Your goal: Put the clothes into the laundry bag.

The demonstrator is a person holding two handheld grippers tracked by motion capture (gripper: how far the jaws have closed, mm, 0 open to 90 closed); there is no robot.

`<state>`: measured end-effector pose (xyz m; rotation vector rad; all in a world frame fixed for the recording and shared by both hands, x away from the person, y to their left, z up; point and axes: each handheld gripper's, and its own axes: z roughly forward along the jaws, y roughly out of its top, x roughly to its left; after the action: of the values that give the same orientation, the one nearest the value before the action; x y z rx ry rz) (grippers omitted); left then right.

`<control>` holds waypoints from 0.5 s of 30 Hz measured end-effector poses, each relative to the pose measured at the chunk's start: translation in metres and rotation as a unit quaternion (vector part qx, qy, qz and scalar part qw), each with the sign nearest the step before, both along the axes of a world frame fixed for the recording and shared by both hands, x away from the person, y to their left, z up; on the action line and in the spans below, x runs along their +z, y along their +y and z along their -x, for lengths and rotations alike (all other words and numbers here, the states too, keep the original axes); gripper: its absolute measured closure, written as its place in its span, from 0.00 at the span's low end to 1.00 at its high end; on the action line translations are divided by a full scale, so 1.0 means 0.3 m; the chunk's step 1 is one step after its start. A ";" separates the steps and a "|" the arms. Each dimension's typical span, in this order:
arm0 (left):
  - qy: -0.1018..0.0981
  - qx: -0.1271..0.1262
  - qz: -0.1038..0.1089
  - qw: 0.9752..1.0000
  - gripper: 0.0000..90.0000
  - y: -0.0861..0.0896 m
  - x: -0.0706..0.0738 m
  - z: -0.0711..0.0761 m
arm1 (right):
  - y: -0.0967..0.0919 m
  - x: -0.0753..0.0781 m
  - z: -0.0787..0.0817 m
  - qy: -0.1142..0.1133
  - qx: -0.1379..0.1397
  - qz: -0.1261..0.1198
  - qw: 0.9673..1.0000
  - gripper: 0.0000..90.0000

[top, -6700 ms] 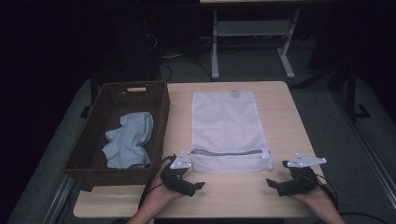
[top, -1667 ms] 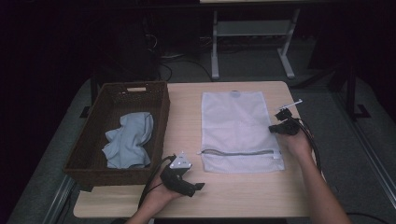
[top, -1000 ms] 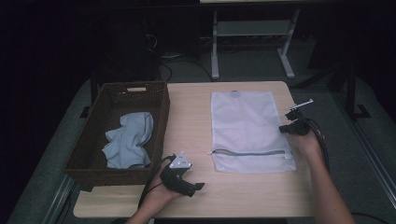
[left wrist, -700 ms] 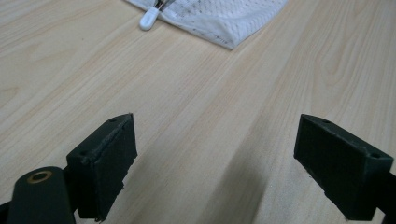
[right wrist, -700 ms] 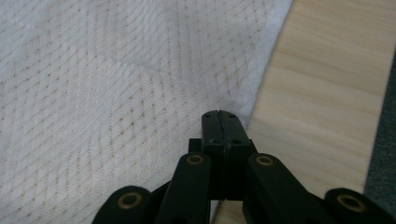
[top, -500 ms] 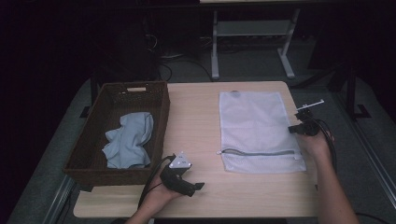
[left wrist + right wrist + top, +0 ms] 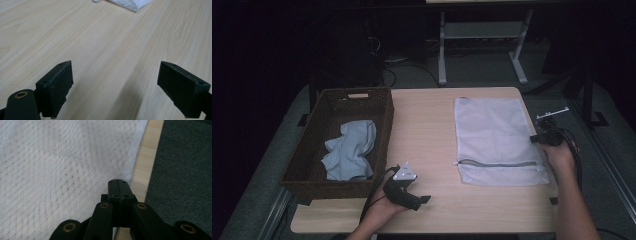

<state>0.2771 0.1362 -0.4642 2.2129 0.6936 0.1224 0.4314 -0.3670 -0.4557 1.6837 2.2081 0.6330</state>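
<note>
A white mesh laundry bag (image 7: pixel 494 135) lies flat on the right part of the wooden table (image 7: pixel 424 125), its zipper (image 7: pixel 497 163) toward the near side. My right gripper (image 7: pixel 538 139) is at the bag's right edge, by the table's right side. In the right gripper view its jaws (image 7: pixel 117 182) are pressed together on the hem of the mesh bag (image 7: pixel 62 170). My left gripper (image 7: pixel 421 200) rests near the table's front edge, to the right of the basket. Its jaws (image 7: pixel 115 87) stand wide open over bare wood, and a corner of the bag (image 7: pixel 132 3) lies far ahead.
A dark wicker basket (image 7: pixel 384 125) stands at the left with a crumpled light blue cloth (image 7: pixel 349 150) inside. Grey carpet (image 7: pixel 182 170) lies just past the table's right edge (image 7: pixel 147 157). A white desk frame (image 7: pixel 482 35) stands behind the table.
The right gripper has slid rightward toward the table's edge, and the mesh bag has moved right along with it. The left gripper has stayed put.
</note>
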 end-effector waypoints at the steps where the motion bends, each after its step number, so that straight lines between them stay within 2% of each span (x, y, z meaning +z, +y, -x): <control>1: 0.000 0.000 0.000 1.000 0.14 0.000 0.000 0.000 | 0.000 0.000 0.000 0.000 0.000 0.000 1.000 0.99; 3: 0.000 -0.001 -0.001 1.000 0.14 0.000 0.000 0.000 | -0.011 -0.002 0.003 -0.004 -0.004 -0.005 1.000 0.99; 4: -0.001 -0.002 -0.002 1.000 0.14 0.000 0.001 0.000 | -0.024 -0.005 0.005 -0.006 -0.011 -0.016 1.000 0.99; 15: 0.001 -0.002 -0.001 1.000 0.14 -0.001 -0.001 0.000 | -0.073 -0.004 0.015 -0.008 -0.030 -0.005 0.999 0.99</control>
<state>0.2771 0.1358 -0.4643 2.2164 0.6910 0.1206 0.4270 -0.3888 -0.4570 1.7374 2.1374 0.6419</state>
